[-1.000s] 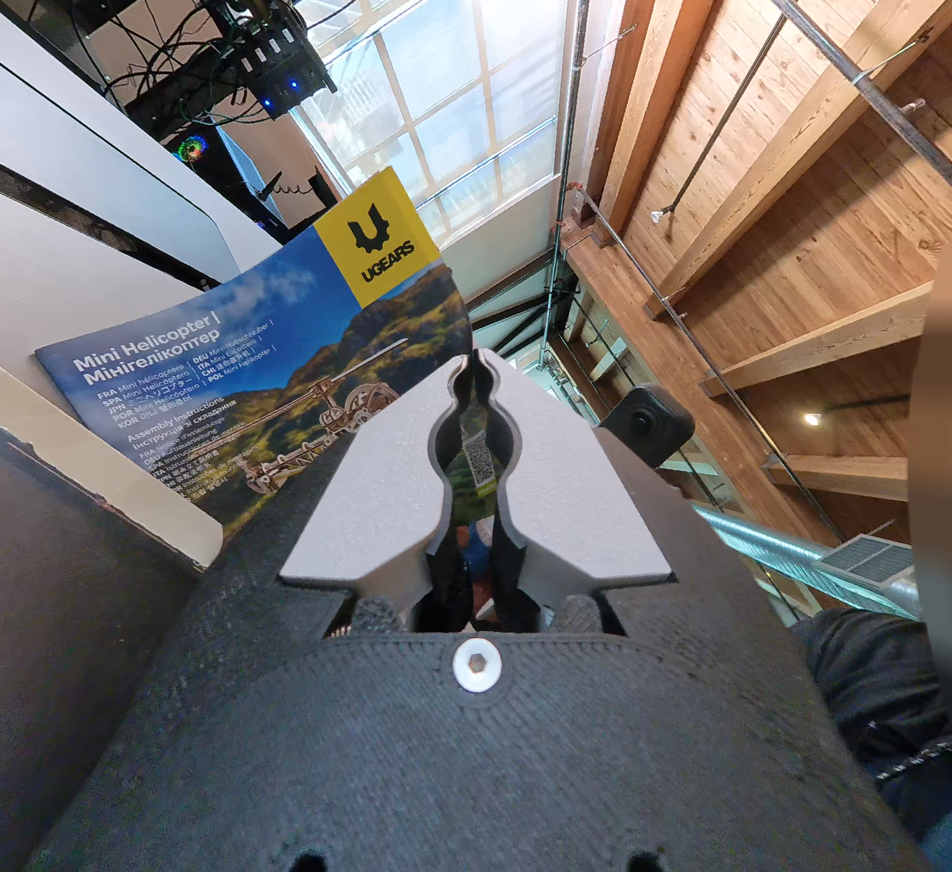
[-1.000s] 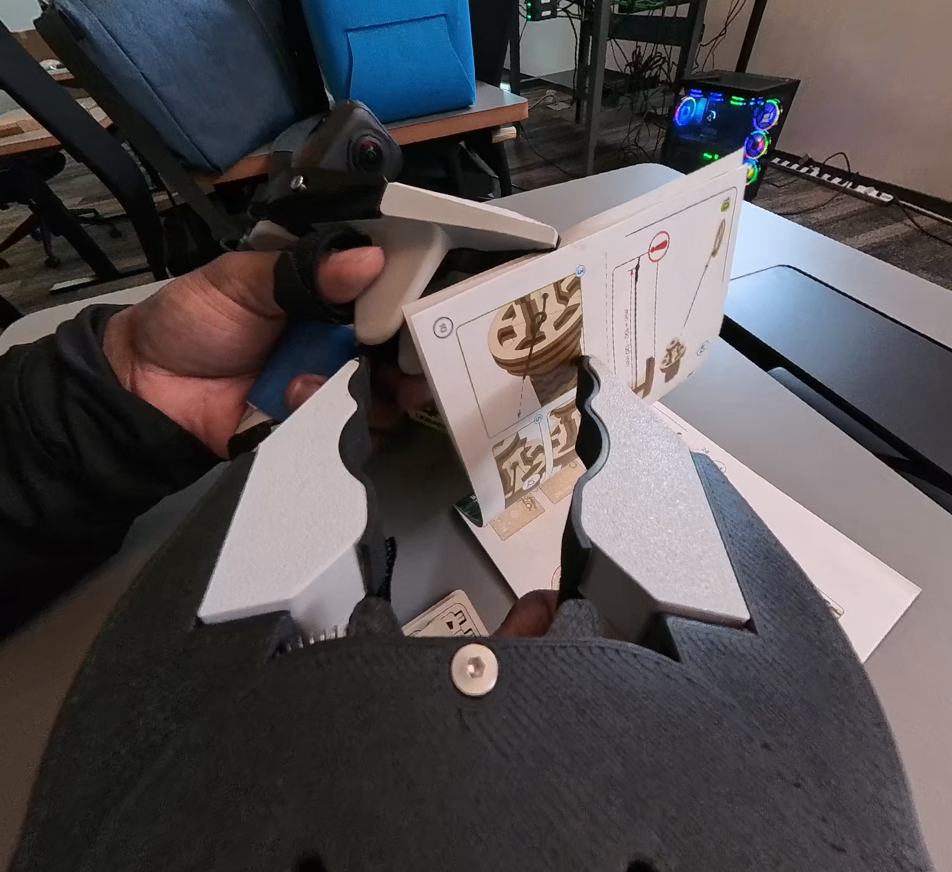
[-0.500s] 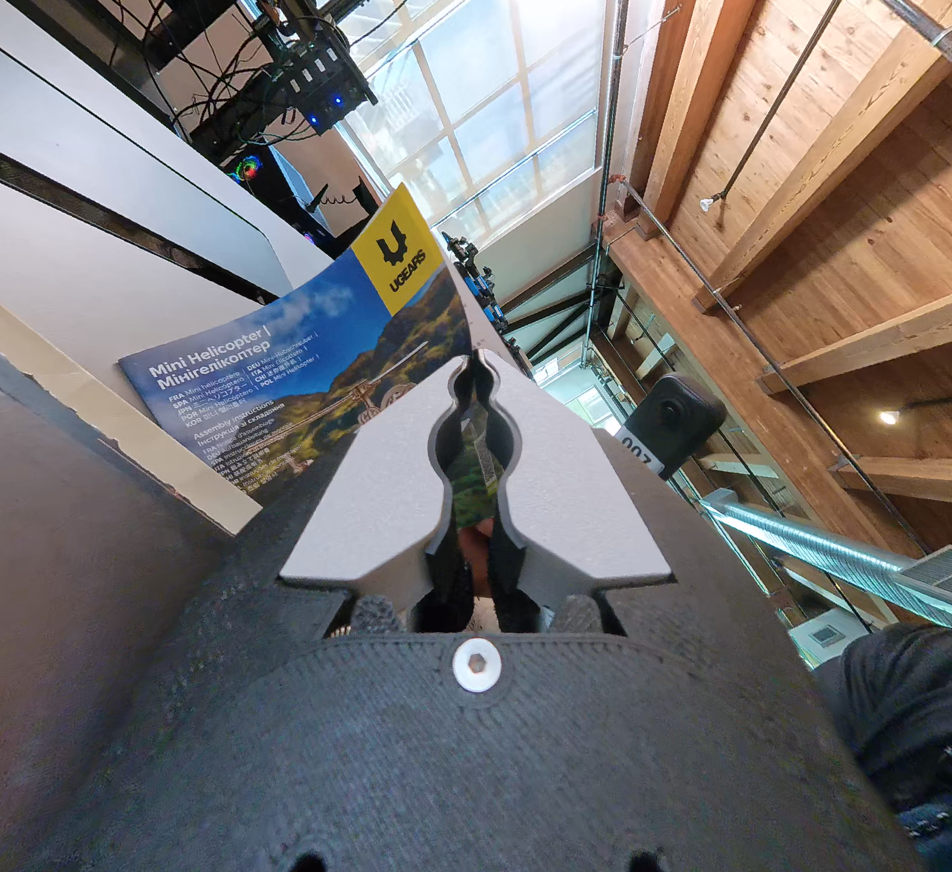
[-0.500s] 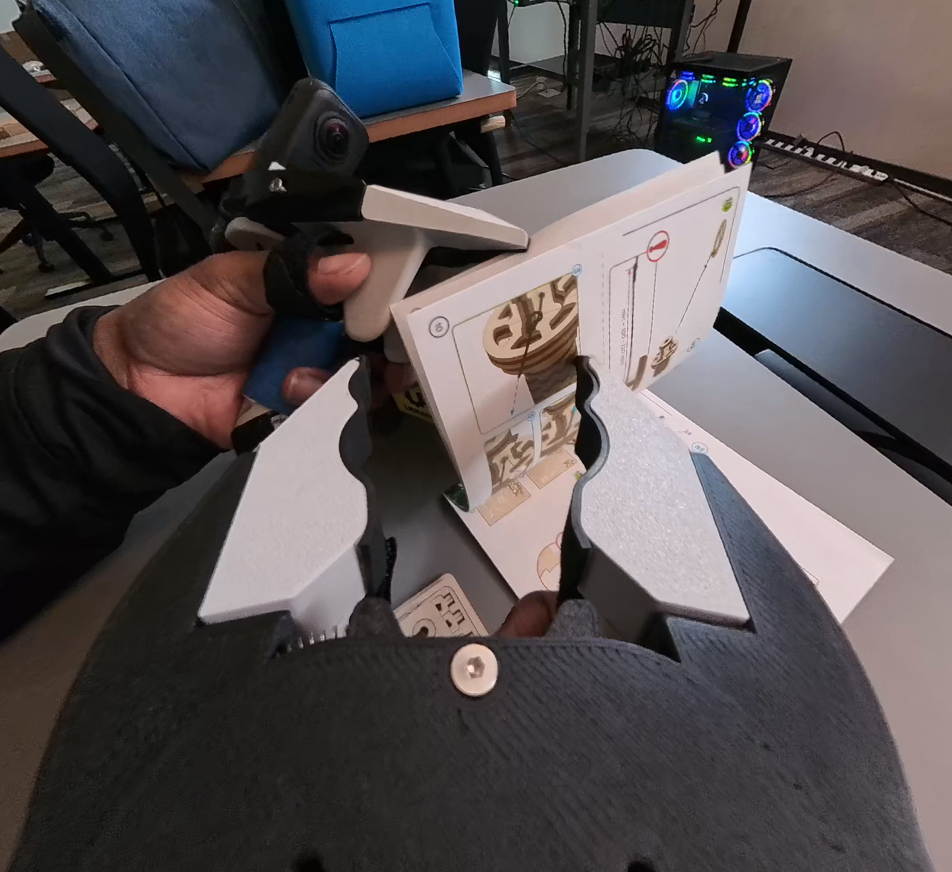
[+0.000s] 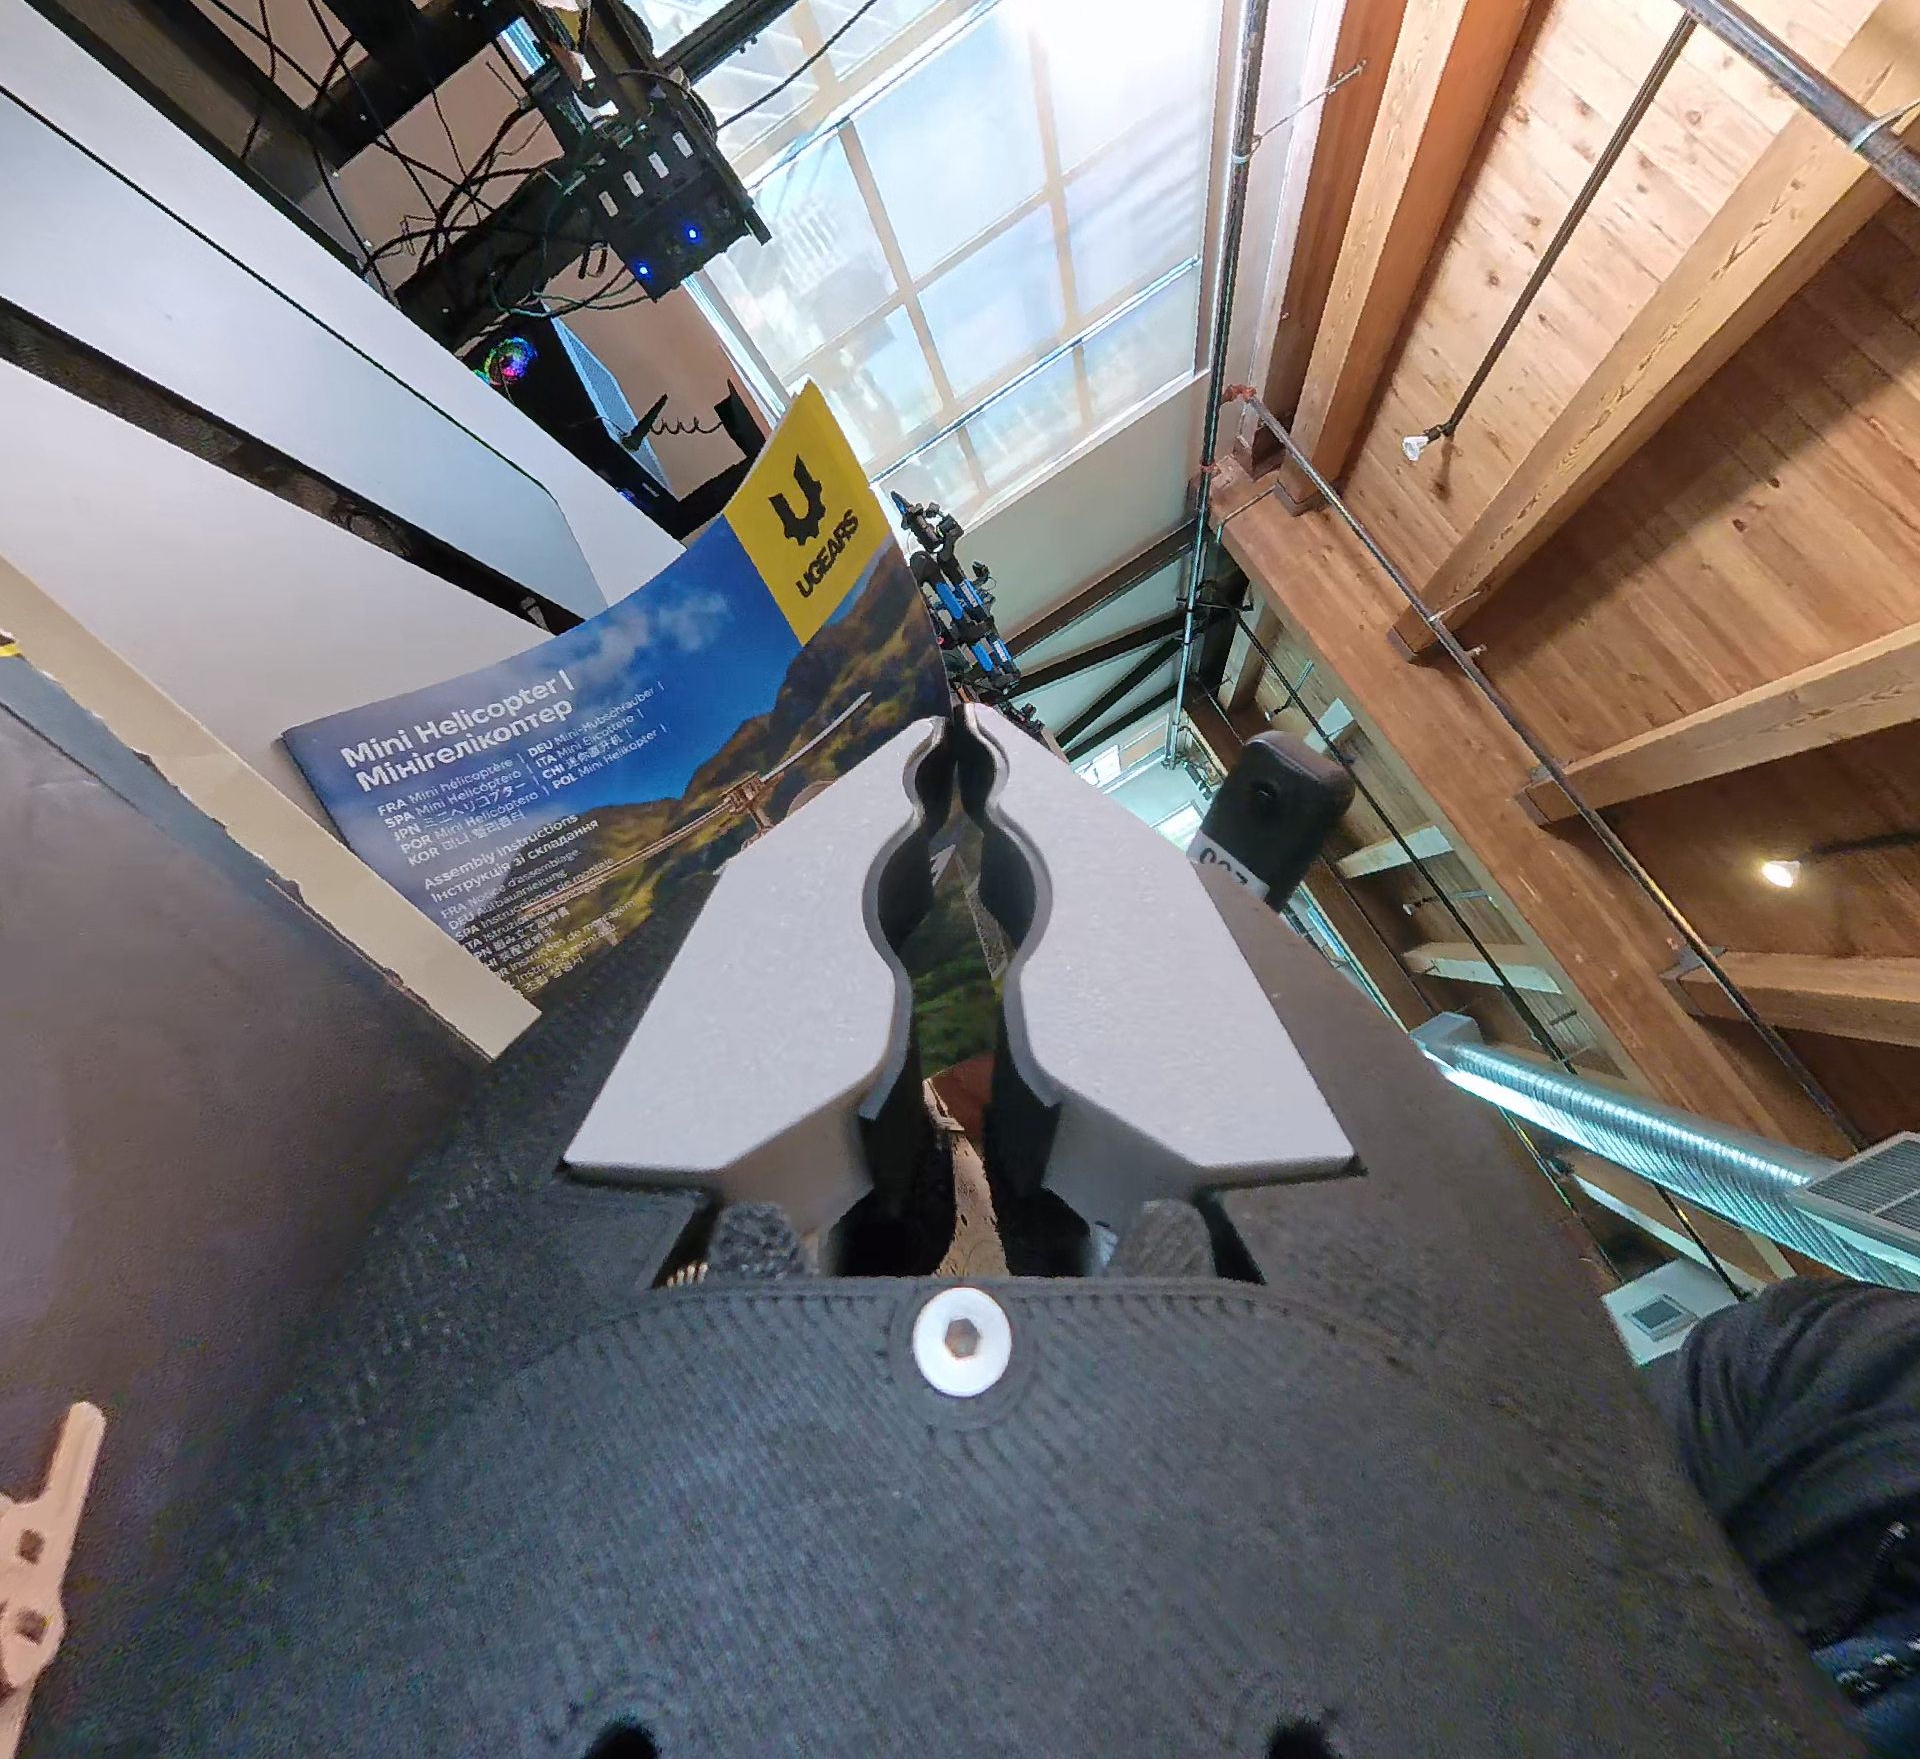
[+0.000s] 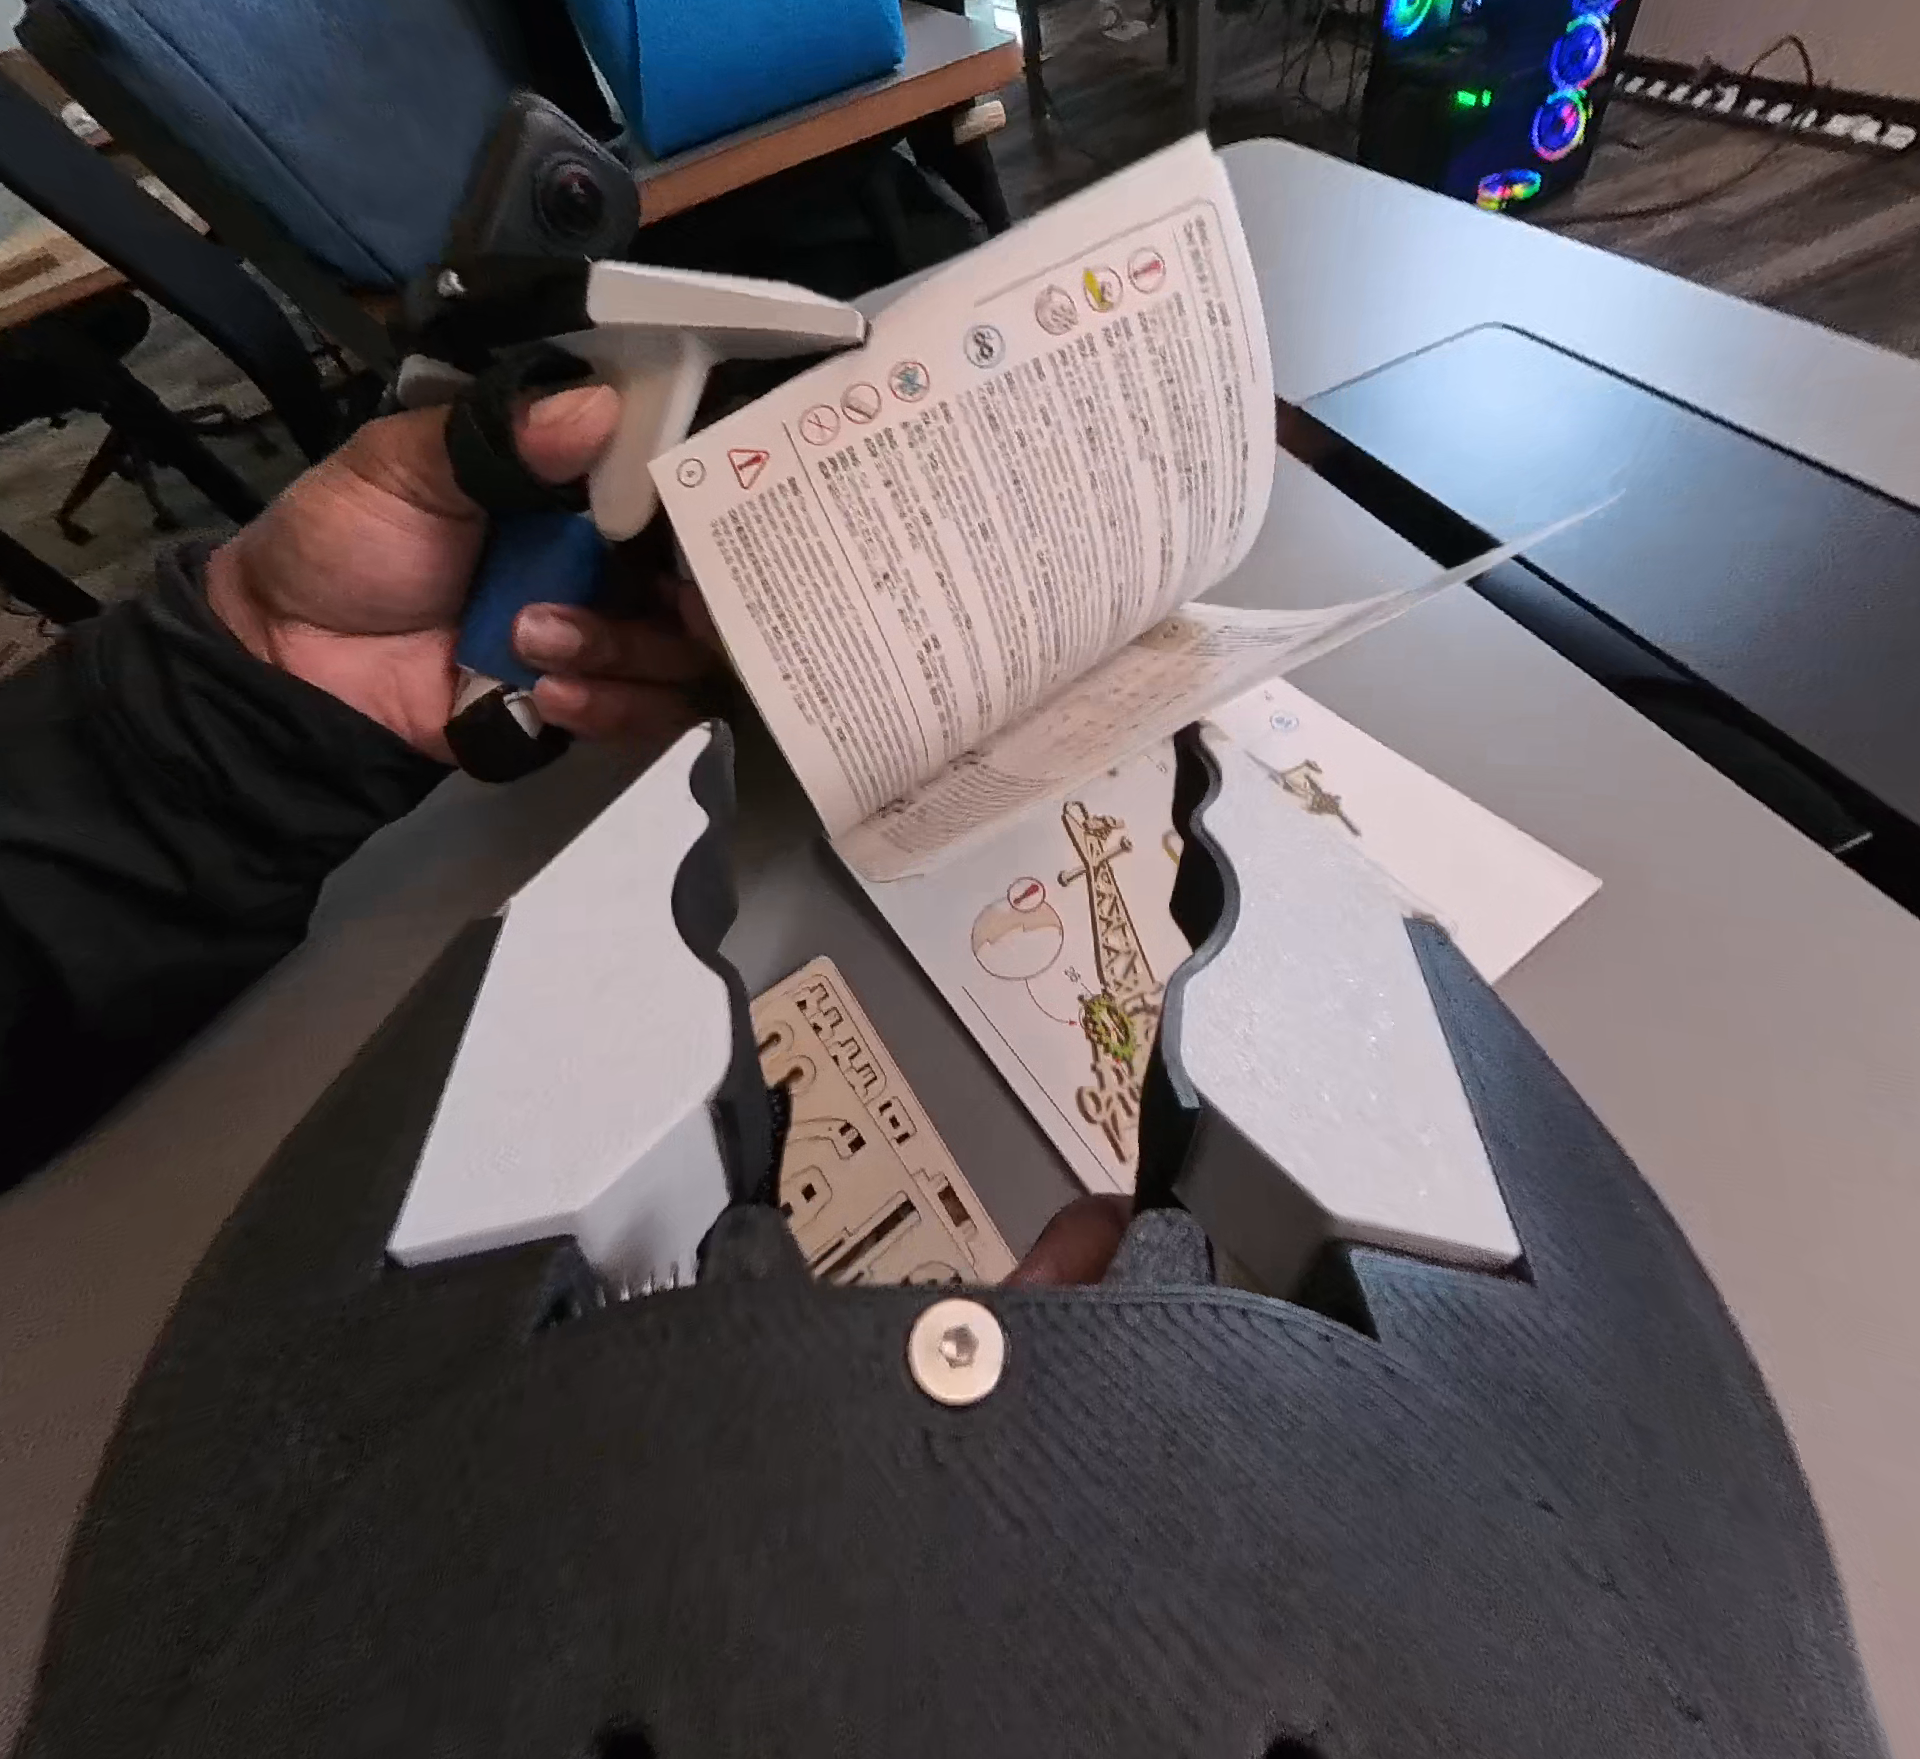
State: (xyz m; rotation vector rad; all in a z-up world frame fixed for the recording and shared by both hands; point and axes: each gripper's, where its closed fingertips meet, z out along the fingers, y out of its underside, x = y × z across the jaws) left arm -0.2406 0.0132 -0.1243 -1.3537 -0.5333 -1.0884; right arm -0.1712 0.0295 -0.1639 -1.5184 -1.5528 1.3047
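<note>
glossy booklet sat pinched in my left gripper while my right gripper gaped empty, so fanning pages might have slipped loose.

booklet: glossy paper | tool: matt grainy plastic | table: smooth matt
</note>
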